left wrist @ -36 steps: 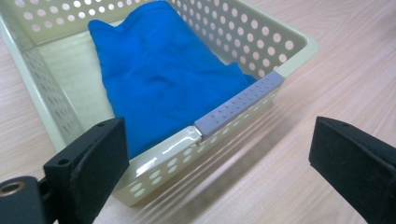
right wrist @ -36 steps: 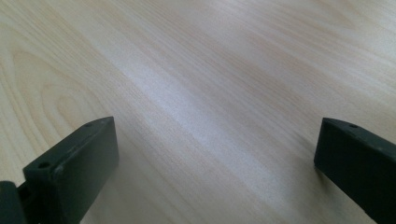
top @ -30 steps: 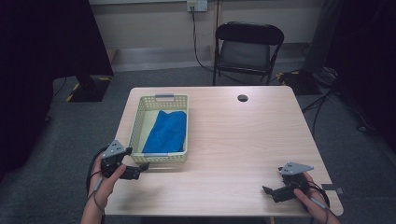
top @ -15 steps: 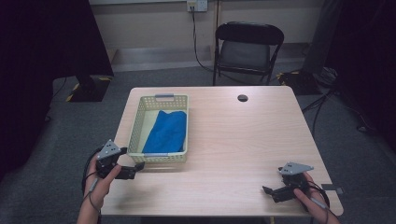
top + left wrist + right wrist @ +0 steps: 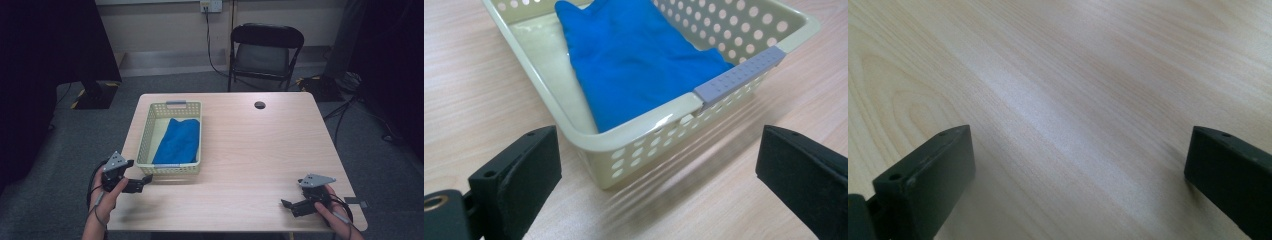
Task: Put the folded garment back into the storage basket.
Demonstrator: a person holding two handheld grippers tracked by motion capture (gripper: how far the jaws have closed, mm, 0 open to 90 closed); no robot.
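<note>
A pale yellow perforated basket (image 5: pixel 145 141) (image 5: pixel 649 135) stands on the left half of the wooden table (image 5: pixel 260 150), with a folded blue cloth (image 5: pixel 177 140) (image 5: pixel 644 65) lying inside it. My left gripper (image 5: pixel 145 181) (image 5: pixel 659 165) hovers open just before the basket's near left corner, jaws wide apart and nothing between them. A grey handle strip (image 5: pixel 739 77) caps the basket's near rim. My right gripper (image 5: pixel 286 204) (image 5: pixel 1078 175) rests open near the table's front right edge, over bare wood.
A small dark round hole (image 5: pixel 259 105) marks the table's far side. A black folding chair (image 5: pixel 265 50) stands behind the table. Cables (image 5: pixel 345 110) trail on the grey floor at the right. Bare wood lies between the basket and the right gripper.
My left gripper has drawn back toward the table's front left corner, slightly away from the basket. The right gripper has stayed in place.
</note>
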